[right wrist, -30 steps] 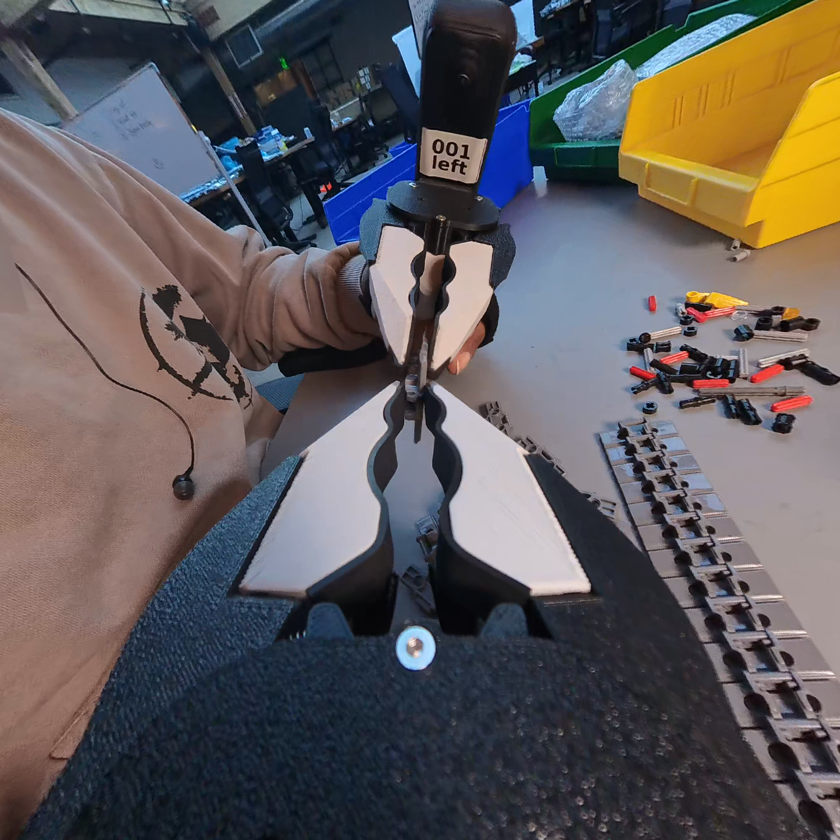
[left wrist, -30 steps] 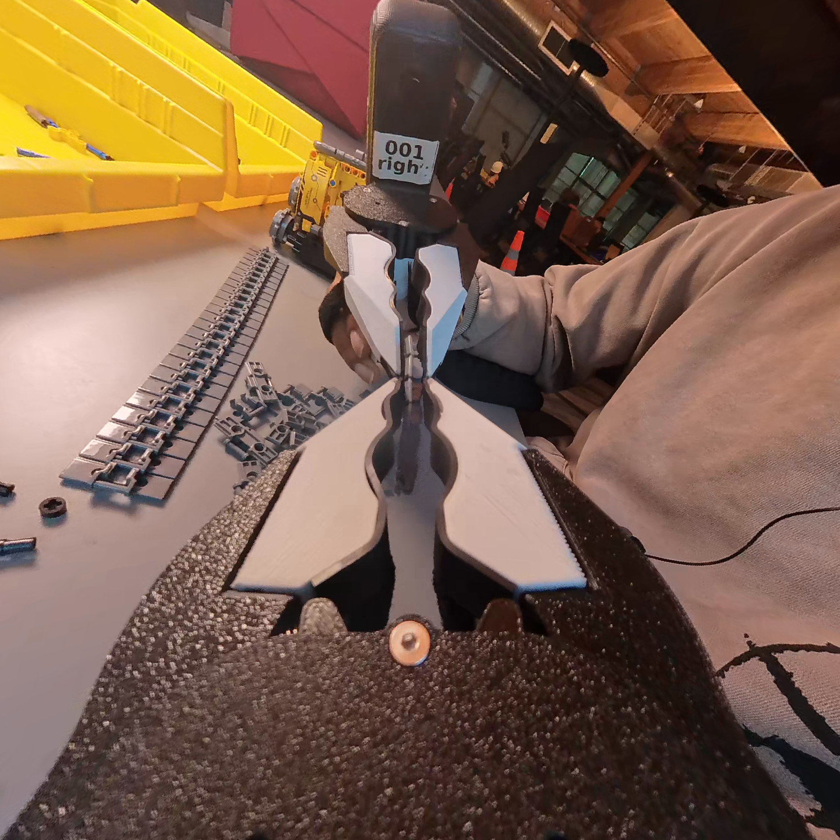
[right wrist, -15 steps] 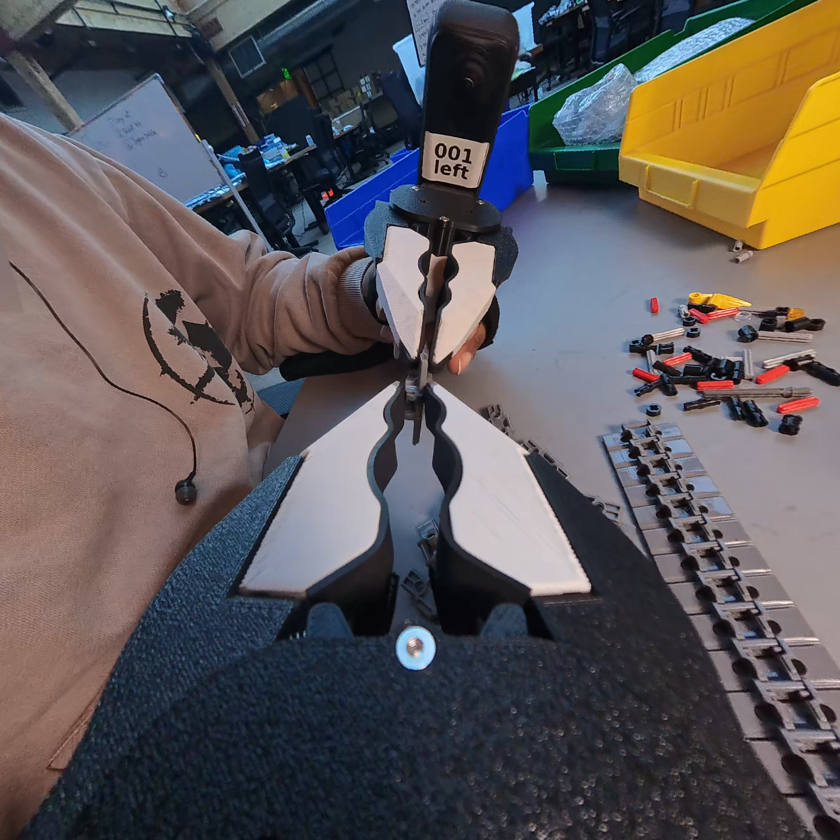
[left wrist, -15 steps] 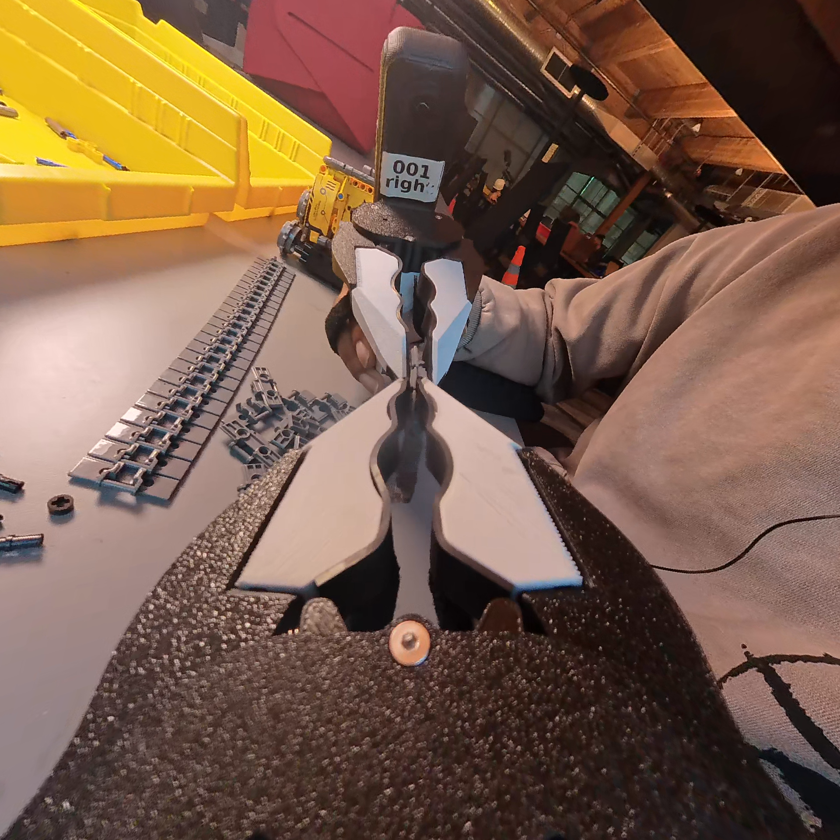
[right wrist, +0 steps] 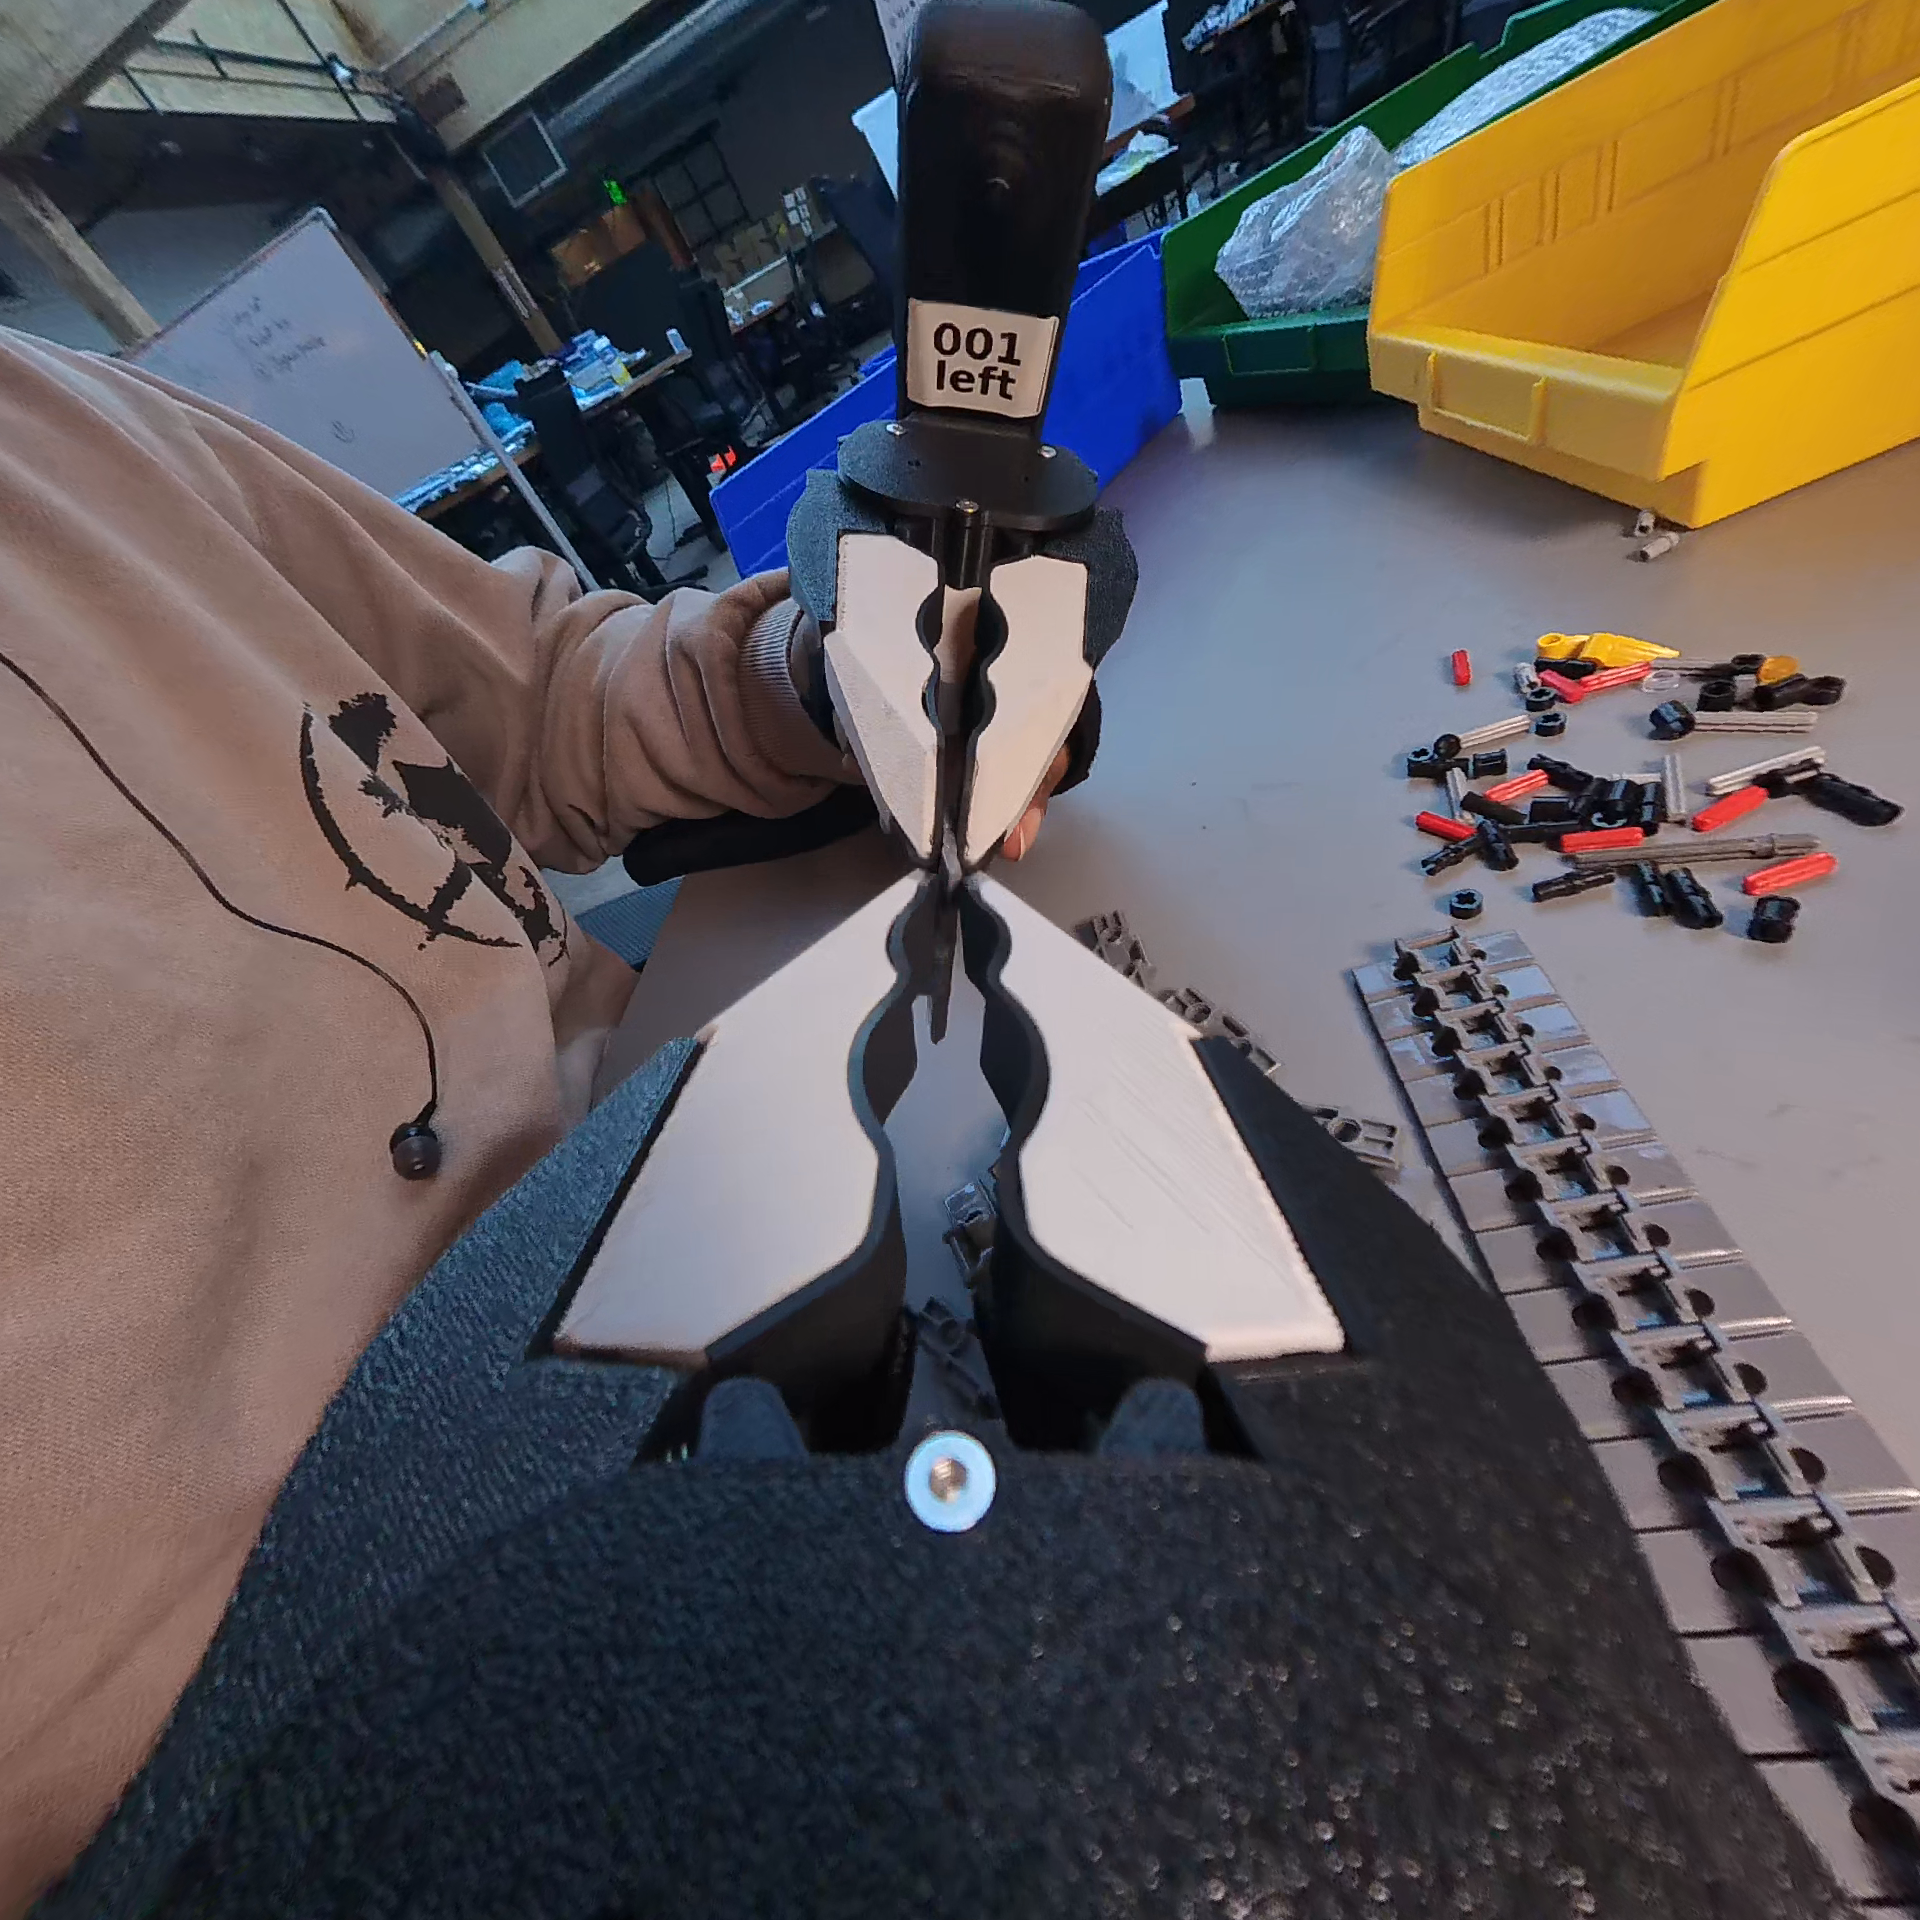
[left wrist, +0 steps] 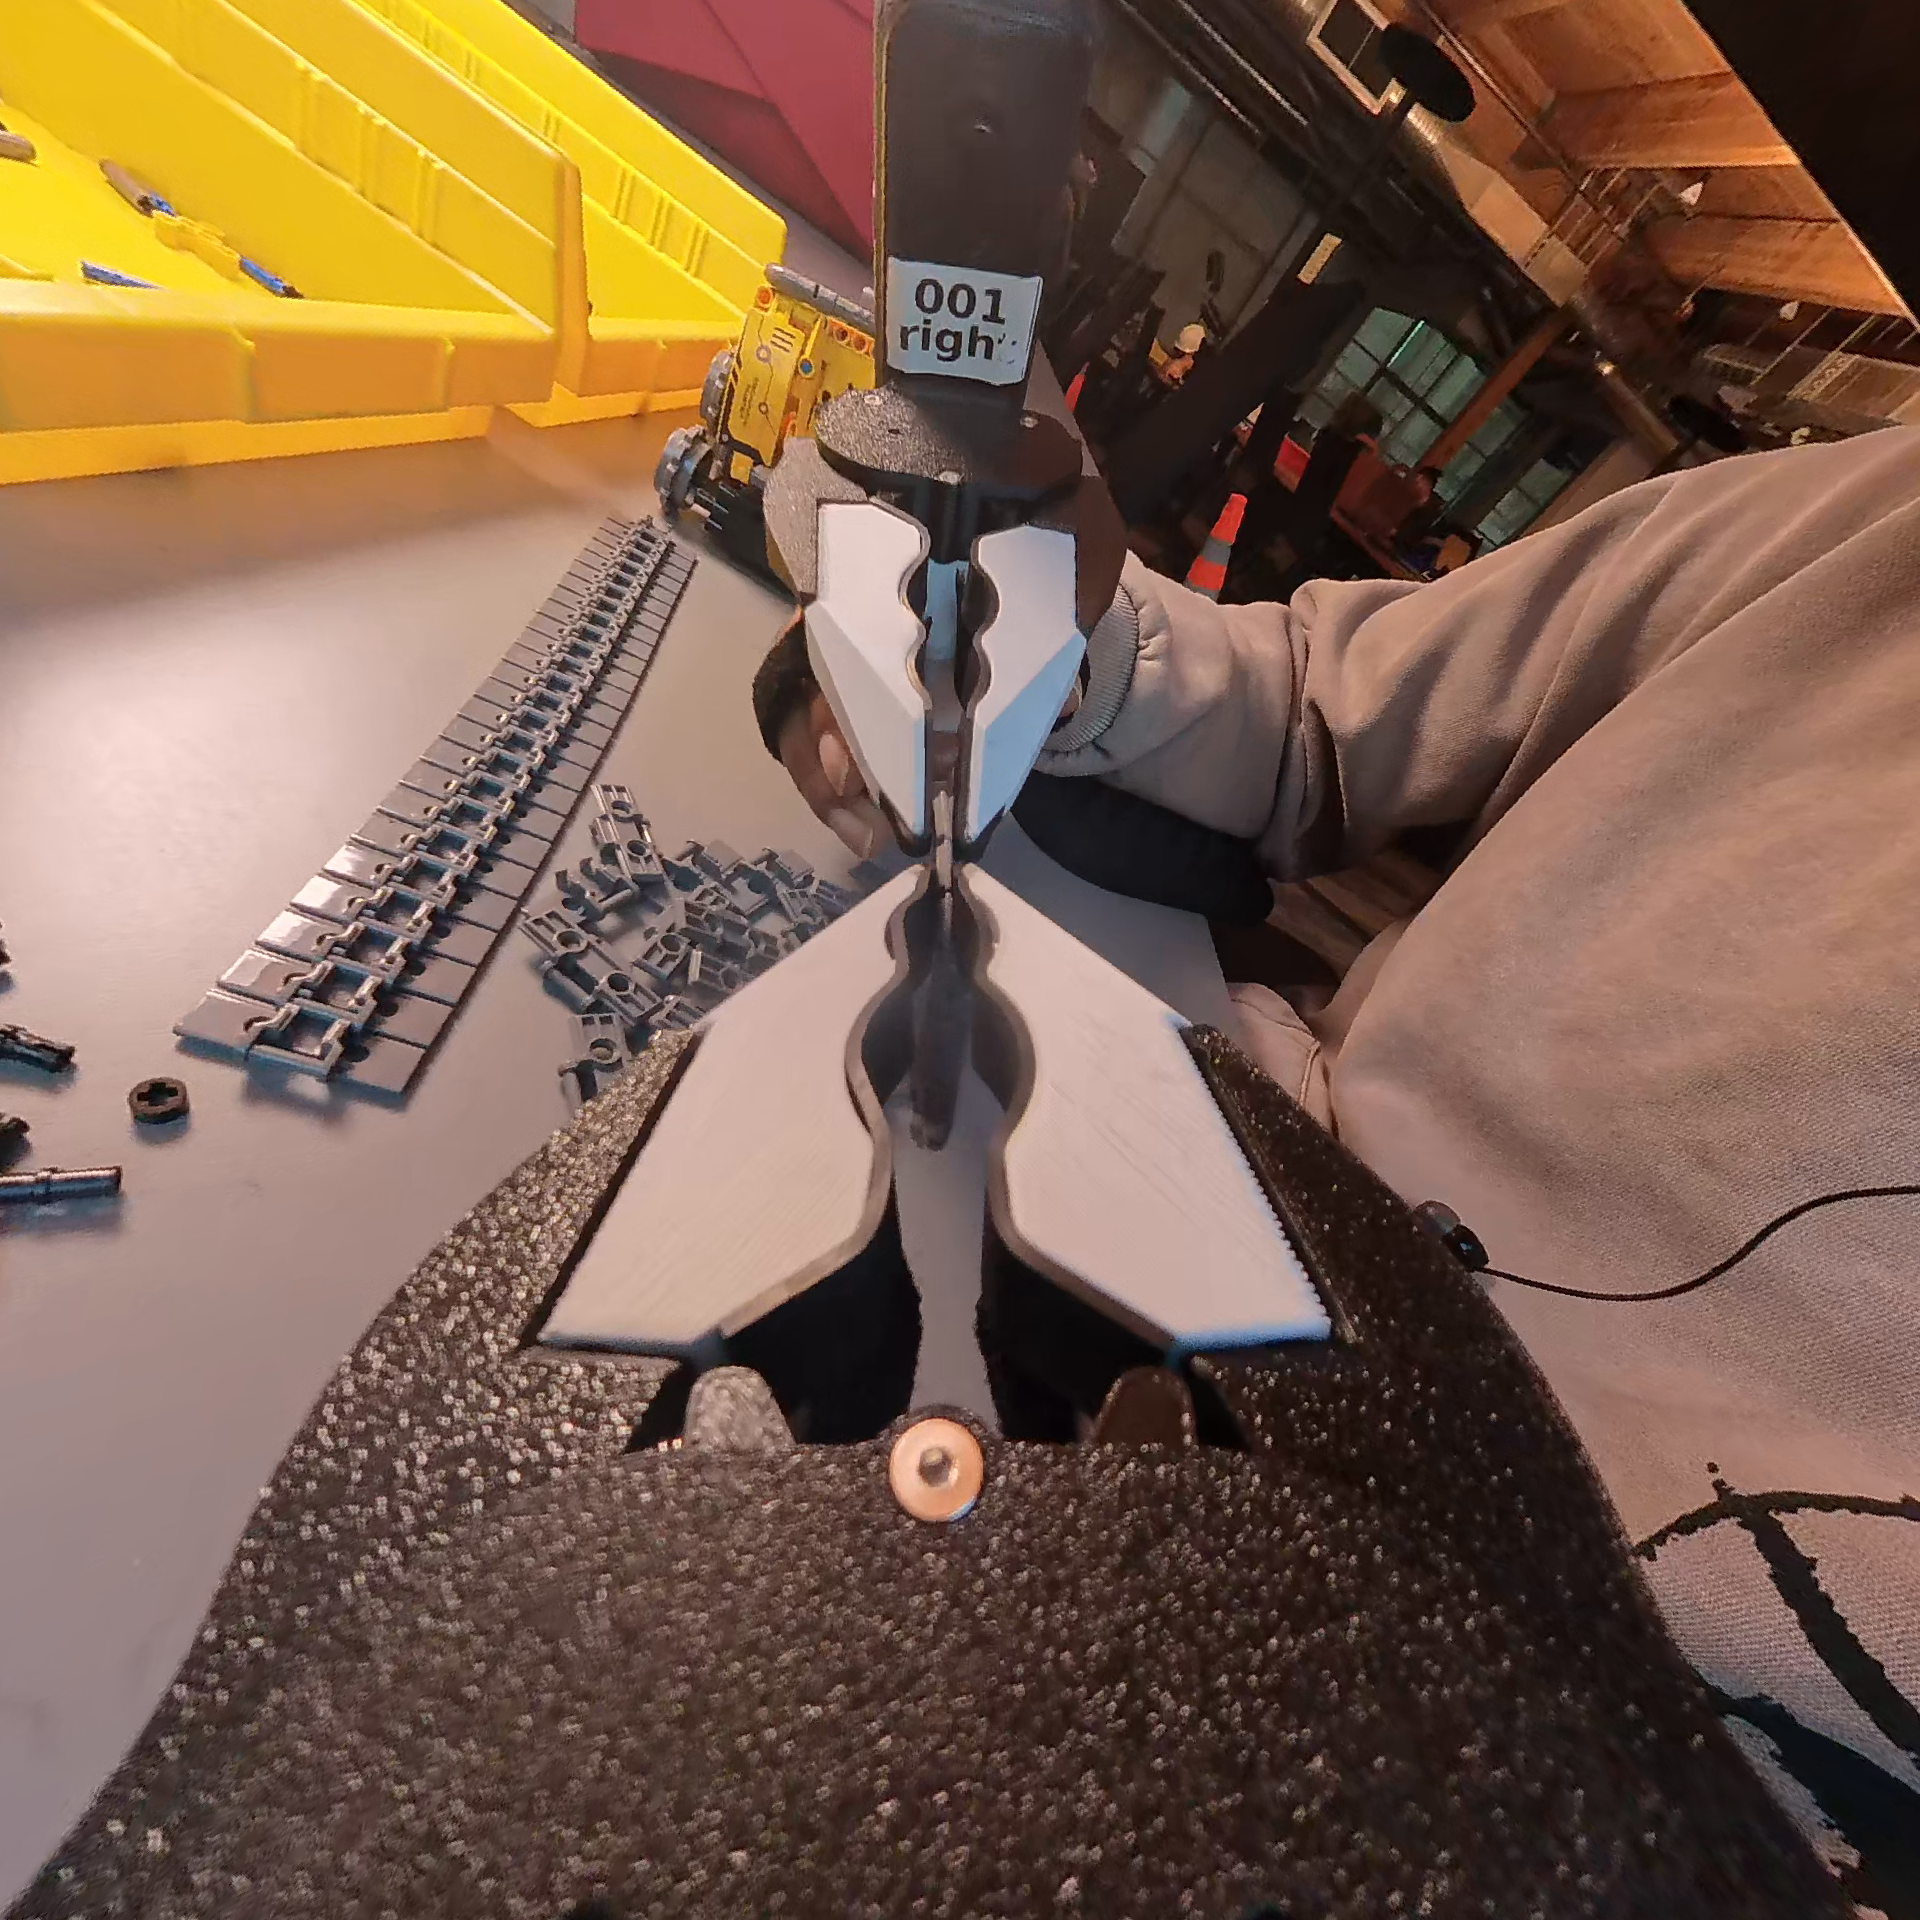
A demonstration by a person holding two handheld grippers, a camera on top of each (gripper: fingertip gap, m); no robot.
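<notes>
- The left tool (left wrist: 940,883) is being held nearly closed, its tips pinching a small dark grey plastic link (left wrist: 930,1049) seen edge-on.
- The right tool (right wrist: 943,894) is likewise being held nearly closed on a second dark grey link (right wrist: 940,992).
- Both tools are being pointed tip to tip above the tabletop (right wrist: 1299,623), near its edge by the person; whether the two links are touching cannot be told.
- A heap of loose grey links (left wrist: 675,935) is lying just beside the tools, and a long strip of joined grey track links (right wrist: 1558,1195) further in.
- Scattered black, red and grey pins (right wrist: 1621,800) are lying beyond the strip, towards the yellow plastic bins (right wrist: 1662,312).
- Judged from the thin hold, both tools are best being kept in line, since any twist could be levering a link loose.
</notes>
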